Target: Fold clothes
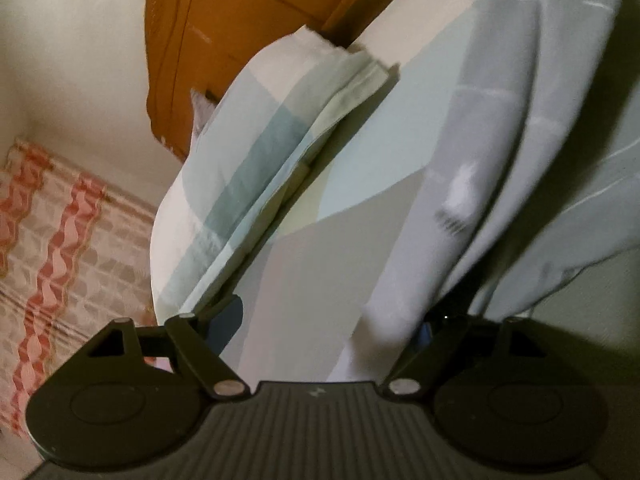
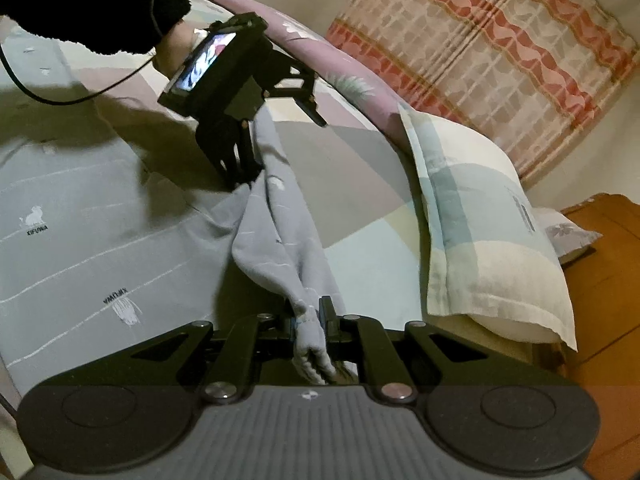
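Left wrist: left gripper (image 1: 332, 312) has its jaws spread wide; grey-blue garment (image 1: 520, 160) hangs against its right finger, not pinched between the two. Pillow (image 1: 248, 184) ahead on the bed (image 1: 348, 200), curtain (image 1: 52, 240) at left.

Right wrist: right gripper (image 2: 314, 320) is clamped on a bunched cuff of the garment (image 2: 280, 240), which runs taut over the bed (image 2: 360, 168) to the left gripper (image 2: 240, 168). Rest of the garment lies on the bed at left. Black sleeve (image 2: 120, 4) top left.
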`<state>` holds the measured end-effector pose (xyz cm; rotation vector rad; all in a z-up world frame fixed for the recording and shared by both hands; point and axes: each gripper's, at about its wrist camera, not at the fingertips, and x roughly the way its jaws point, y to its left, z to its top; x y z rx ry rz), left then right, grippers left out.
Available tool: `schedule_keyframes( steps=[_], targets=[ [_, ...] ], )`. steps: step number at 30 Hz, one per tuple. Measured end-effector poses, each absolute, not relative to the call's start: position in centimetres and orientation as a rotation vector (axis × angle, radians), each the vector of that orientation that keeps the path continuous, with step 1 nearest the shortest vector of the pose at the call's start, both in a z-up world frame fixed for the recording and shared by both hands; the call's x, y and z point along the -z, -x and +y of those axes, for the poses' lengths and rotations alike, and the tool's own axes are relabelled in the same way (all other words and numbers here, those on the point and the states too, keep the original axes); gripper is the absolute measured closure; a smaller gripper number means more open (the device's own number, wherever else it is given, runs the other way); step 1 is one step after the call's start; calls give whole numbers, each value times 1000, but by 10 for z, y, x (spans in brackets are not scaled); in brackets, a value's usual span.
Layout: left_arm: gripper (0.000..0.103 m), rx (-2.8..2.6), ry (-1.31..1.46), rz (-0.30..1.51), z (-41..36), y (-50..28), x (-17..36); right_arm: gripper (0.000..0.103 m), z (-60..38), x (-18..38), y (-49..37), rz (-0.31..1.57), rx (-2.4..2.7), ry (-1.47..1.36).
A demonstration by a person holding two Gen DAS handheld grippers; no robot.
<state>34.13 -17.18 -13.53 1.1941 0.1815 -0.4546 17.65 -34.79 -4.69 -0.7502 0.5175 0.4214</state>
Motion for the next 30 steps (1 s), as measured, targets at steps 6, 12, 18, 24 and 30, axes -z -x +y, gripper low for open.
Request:
schedule_keyframes(
  steps=[6,12,18,24,30],
  targets=[
    [22,382,-1240,217,-150,-347,131,91,-353,52,-175,535,-410,750],
    [96,358,-1301,298,-138,-355,133,91,-356,54,-181,547,-400,733],
    [102,381,-1274,320,-132,-346,124,91,-359,53,-182,553,-378,735],
    [102,418,-1275,341,-122,-322,107,91,-364,51,-182,563,-373,730],
    [102,470,-1312,371,-109,-284,93,91,-374,37,-175,573,-396,668]
  ],
)
